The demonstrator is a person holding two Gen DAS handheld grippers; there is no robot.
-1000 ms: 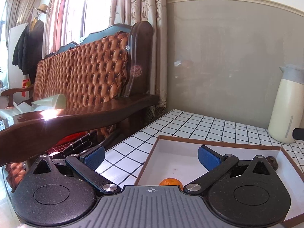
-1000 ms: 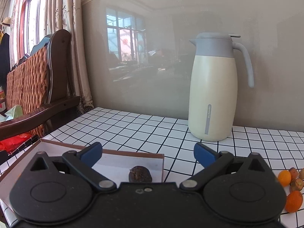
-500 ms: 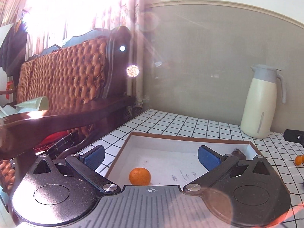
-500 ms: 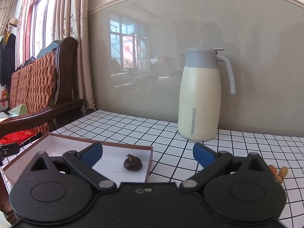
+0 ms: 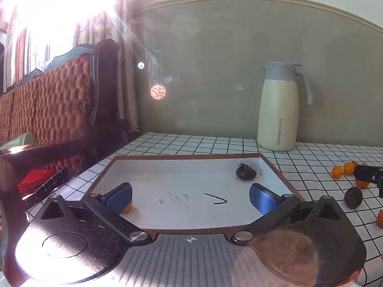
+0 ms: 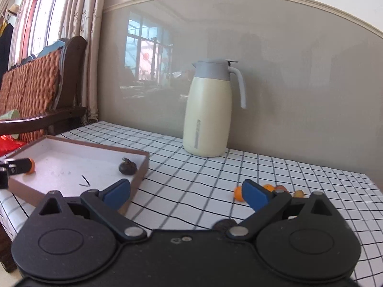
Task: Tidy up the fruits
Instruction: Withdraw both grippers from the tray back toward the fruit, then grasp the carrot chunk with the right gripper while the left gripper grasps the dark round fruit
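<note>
The left wrist view looks low along its own tongs, close over the near edge of the shallow box and toward the wall. The right wrist view sits farther right on the checked worktop, facing the same wall. Both share the box, the cream jug and the loose fruit.

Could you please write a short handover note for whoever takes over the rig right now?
Left tool: open, empty, over the tray.
Right tool: open, empty, over the table, facing the loose fruit.
Done: one small orange and one dark fruit lie in the tray.
Left: several small oranges and another dark fruit on the table, right of the tray. The jug stands behind.
</note>
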